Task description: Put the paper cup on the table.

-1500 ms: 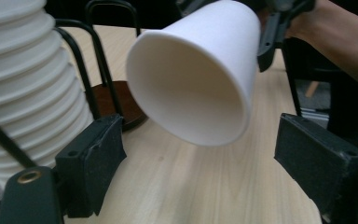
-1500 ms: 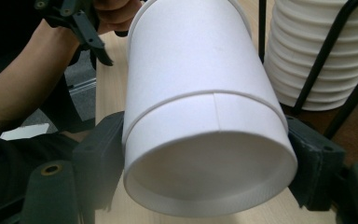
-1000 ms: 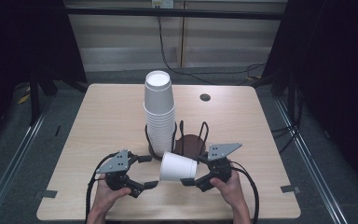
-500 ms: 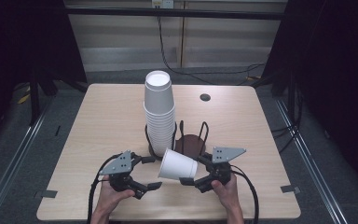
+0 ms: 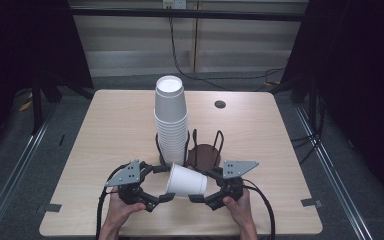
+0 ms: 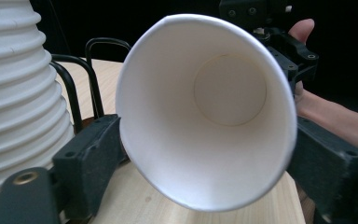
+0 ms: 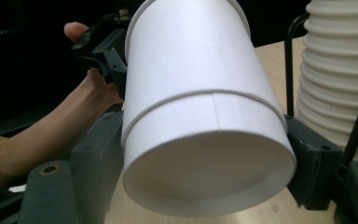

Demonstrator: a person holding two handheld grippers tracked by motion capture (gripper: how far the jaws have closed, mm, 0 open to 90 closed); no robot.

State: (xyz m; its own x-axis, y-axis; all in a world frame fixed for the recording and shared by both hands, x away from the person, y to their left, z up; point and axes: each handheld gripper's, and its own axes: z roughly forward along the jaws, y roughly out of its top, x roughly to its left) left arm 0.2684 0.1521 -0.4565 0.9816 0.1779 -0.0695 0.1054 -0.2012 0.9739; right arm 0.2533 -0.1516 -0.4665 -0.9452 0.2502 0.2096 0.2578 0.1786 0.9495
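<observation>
Gripping sideways cup (image 5: 186, 181): left gripper (image 5: 166, 197), right gripper (image 5: 196, 198).

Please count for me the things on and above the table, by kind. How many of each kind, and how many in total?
cup stack: 1
loose cup: 1
wire holder: 1
grippers, left gripper and right gripper: 2
Total: 5

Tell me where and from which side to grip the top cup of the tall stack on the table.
Grip the top cup on its bare side wall just under its closed bottom, coming from the side with the jaws level. The stack stands upside down, so no rim is free on top, and only that upper wall stands clear of the cups beneath. Lower down, the wire holder would probably obstruct the jaws.
</observation>
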